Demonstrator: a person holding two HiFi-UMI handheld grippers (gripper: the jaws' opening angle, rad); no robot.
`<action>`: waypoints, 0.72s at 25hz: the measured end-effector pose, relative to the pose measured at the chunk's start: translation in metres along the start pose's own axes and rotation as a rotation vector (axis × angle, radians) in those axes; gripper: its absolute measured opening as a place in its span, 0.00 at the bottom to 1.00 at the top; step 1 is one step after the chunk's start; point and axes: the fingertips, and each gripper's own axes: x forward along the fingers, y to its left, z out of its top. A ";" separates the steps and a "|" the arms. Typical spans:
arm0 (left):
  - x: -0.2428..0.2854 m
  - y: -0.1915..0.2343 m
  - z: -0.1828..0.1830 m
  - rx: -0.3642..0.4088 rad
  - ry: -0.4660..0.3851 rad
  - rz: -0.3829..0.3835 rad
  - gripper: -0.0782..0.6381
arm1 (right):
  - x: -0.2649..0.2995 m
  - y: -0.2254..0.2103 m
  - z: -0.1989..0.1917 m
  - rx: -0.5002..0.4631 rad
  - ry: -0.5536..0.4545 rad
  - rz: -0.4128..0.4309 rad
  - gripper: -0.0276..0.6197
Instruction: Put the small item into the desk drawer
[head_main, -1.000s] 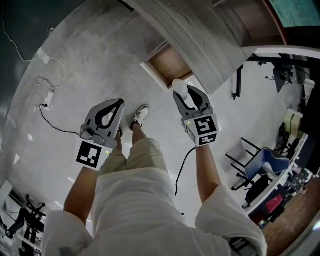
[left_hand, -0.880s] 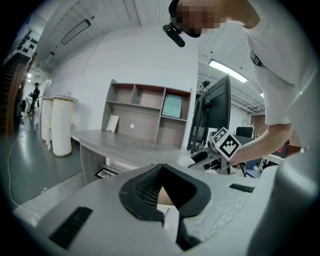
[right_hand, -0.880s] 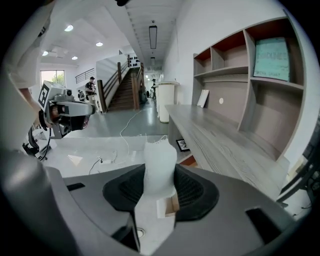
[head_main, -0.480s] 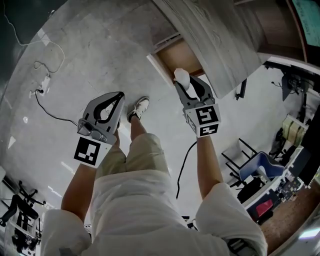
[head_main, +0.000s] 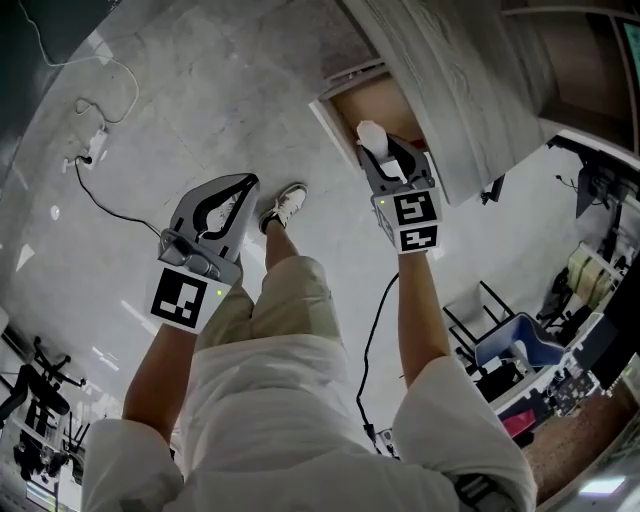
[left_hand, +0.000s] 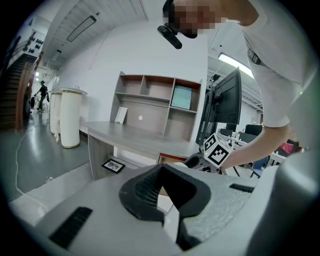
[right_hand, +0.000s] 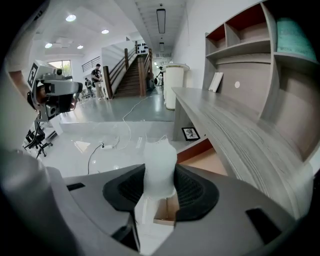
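Note:
My right gripper (head_main: 378, 150) is shut on a small white item (head_main: 368, 133), which sticks out past the fingertips. It hangs over the front edge of the open wooden desk drawer (head_main: 338, 112), which is pulled out from under the grey desk (head_main: 450, 80). In the right gripper view the white item (right_hand: 160, 167) stands between the black pads of the right gripper (right_hand: 160, 175), with the drawer (right_hand: 212, 162) just beyond and below. My left gripper (head_main: 243, 184) is over the floor to the left, away from the drawer. The left gripper (left_hand: 161, 168) is shut with nothing in it.
The person's legs and a white shoe (head_main: 283, 205) are between the grippers. A cable and power strip (head_main: 92, 152) lie on the floor at left. A blue chair (head_main: 512, 345) stands at right. A small picture frame (right_hand: 190, 133) leans beside the desk.
My right gripper has carried the white item down and closer to the open drawer. The left gripper has sunk a little and stays shut.

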 end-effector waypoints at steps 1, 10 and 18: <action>0.000 0.001 0.000 -0.001 0.002 0.005 0.12 | 0.003 0.000 -0.001 -0.004 0.005 0.002 0.29; 0.011 -0.003 -0.003 -0.006 -0.012 0.018 0.12 | 0.026 -0.001 -0.011 -0.016 0.039 0.017 0.29; 0.013 -0.007 -0.004 -0.009 -0.006 0.031 0.12 | 0.042 -0.006 -0.026 -0.081 0.106 -0.001 0.29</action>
